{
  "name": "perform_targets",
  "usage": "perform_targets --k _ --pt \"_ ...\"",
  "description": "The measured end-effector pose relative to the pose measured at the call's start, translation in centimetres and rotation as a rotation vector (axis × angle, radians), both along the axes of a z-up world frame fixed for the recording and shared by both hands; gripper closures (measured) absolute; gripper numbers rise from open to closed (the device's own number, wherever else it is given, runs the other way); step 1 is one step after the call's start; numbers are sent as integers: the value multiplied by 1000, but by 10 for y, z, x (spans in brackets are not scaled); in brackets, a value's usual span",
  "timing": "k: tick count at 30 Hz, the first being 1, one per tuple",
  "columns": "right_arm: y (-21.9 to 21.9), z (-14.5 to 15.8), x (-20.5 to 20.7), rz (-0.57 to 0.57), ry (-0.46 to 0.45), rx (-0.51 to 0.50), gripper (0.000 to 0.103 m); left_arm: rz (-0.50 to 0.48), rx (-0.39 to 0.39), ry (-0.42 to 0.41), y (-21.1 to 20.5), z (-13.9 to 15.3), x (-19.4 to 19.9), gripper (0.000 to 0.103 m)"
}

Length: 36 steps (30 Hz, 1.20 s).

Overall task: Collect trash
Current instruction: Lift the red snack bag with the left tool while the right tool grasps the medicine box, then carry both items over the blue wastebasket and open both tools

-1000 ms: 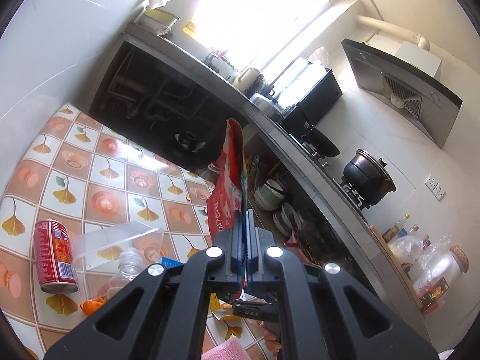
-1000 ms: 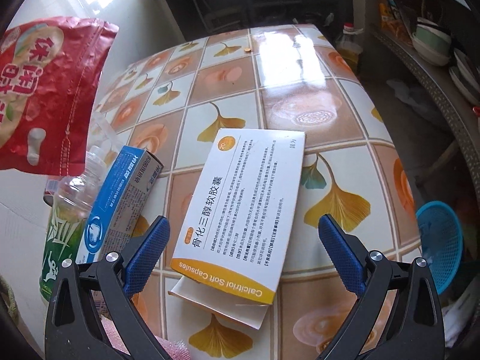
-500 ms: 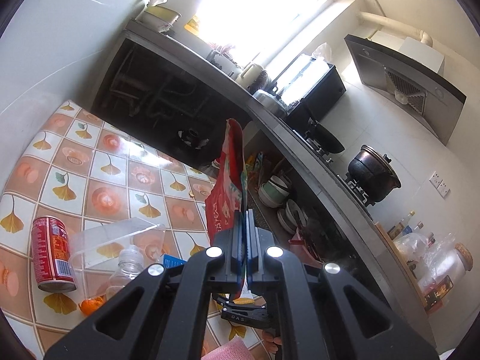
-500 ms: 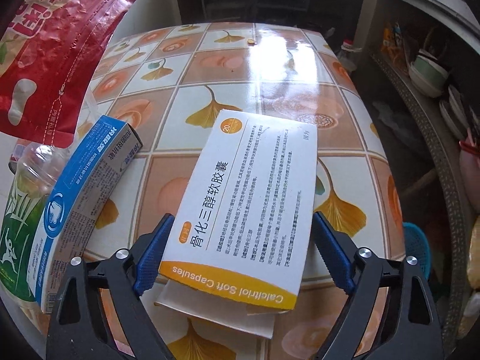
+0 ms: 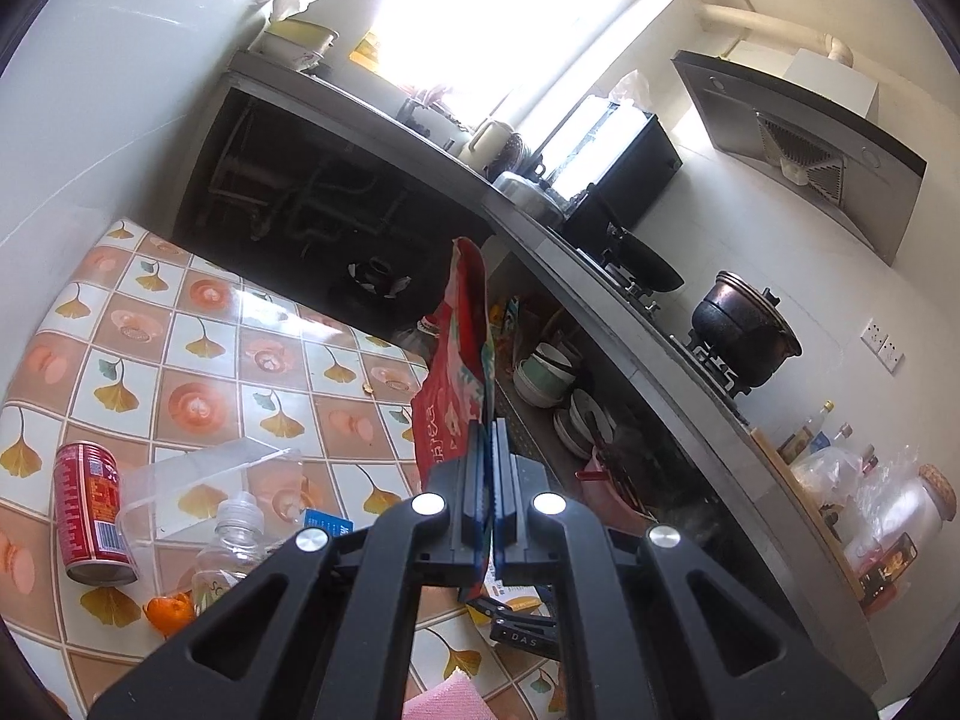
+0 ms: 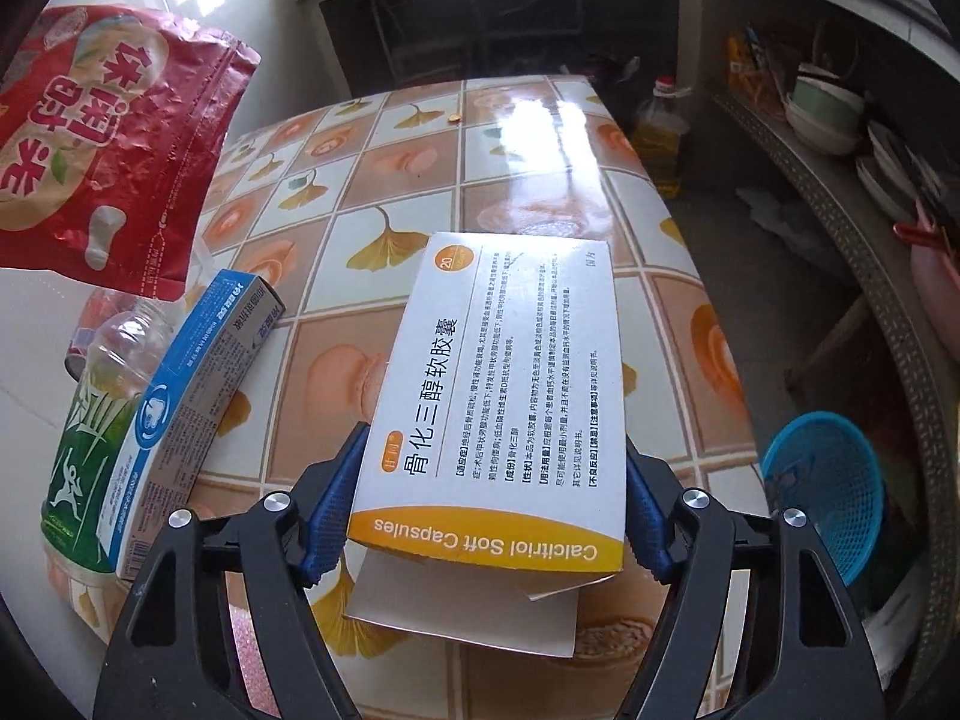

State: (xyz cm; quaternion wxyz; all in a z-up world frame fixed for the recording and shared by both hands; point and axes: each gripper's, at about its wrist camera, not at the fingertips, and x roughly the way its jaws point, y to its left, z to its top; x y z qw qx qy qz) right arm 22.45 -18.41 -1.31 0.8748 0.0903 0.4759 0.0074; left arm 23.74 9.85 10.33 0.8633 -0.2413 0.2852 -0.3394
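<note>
Tiled in orange and white with yellow ginkgo leaves, the worktop point(image 6: 540, 168) carries the trash, and a kitchen counter with a black pot point(image 5: 744, 330) on a stove runs beyond it. Below its right edge a blue plastic basket point(image 6: 822, 492) sits on the floor.

Biggest of the pieces is the red snack bag point(image 5: 456, 384), hanging above the worktop and clamped in the left claw point(image 5: 492, 468), whose jaws are pressed together on its lower edge. In the right wrist view the same bag shows at the upper left, off the surface.

Next is the white and orange Calcitriol Soft Capsules box point(image 6: 498, 396), its near end flap open. It sits between the blue pads of the right claw point(image 6: 489, 504), whose jaws have just been closing; both pads now lie against the box's long sides. Whether its far end is still on the worktop I cannot tell.

Left of it lies a blue and white toothpaste box point(image 6: 180, 420), resting against a clear plastic bottle with a green label point(image 6: 90, 438) that lies on its side. Beyond the bottle, a clear plastic box point(image 5: 198, 480) and a red drink can point(image 5: 90, 510) lie near the worktop's edge by the wall. Smallest is a scrap of orange peel point(image 5: 171, 612), just beside the bottle's base.
</note>
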Motion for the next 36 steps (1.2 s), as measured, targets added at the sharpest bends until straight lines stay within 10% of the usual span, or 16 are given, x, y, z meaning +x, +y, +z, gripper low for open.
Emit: perform_targets --k 17,36 --pt "-93 39 -83 -173 -134 126 33 -150 48 -11 -91 13 -8 102" --pt "-193 -8 -167 -435 -97 212 33 -410 180 46 -261 -11 -12 102"
